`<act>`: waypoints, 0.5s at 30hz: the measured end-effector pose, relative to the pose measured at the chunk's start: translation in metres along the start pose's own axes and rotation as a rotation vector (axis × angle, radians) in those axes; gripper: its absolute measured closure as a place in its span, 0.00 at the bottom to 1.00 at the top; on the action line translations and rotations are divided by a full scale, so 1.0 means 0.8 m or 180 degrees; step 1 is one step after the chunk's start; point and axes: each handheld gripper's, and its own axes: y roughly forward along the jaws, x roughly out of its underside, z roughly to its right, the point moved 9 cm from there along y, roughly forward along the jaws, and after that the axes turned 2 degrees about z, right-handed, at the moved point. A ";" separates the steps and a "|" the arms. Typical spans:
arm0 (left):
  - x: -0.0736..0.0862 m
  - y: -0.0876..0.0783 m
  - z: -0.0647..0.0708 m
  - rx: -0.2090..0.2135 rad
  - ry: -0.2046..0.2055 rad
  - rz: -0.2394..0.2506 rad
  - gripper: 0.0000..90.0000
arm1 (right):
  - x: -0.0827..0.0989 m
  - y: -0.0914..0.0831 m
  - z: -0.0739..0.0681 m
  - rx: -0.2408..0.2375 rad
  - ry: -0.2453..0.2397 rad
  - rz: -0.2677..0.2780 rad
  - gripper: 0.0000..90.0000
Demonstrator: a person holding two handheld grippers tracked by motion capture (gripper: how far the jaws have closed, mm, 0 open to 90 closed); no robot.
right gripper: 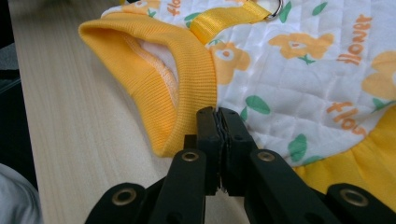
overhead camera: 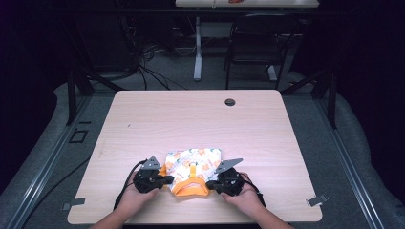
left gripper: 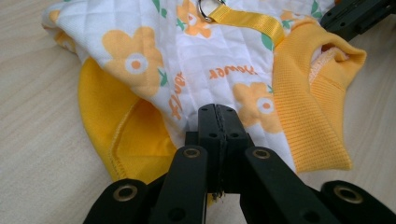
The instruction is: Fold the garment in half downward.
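Tabletop (overhead camera: 143, 119): I keep the work at its near edge.
Pet vest (overhead camera: 193, 167): lies flat between both hands, collar toward me.
Left tool (overhead camera: 165, 180): I have it clenched on the vest's edge, pinning it.
Right tool (overhead camera: 213, 185): clenched beside the collar, keeping the fabric taut.

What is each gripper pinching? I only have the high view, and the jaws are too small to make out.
Observer: The left gripper is shut on the quilted white fabric of the small garment, beside an orange sleeve cuff.
Operator: And the right?
Observer: The right gripper is shut on the garment where the ribbed orange collar meets the quilted part.
Operator: Any hardware on it?
Observer: A metal ring sits at the end of a yellow strap behind the collar.
Operator: Any print?
Observer: Orange flowers and the word "flower".
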 end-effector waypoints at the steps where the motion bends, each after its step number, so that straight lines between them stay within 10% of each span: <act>1: -0.002 0.001 -0.003 -0.0002 -0.0025 -0.0001 1.00 | 0.000 0.000 0.001 0.0006 -0.0004 -0.0005 0.97; 15: -0.015 0.011 -0.022 -0.0106 -0.0088 0.0029 1.00 | -0.011 0.007 0.020 0.0047 0.0174 0.0107 0.97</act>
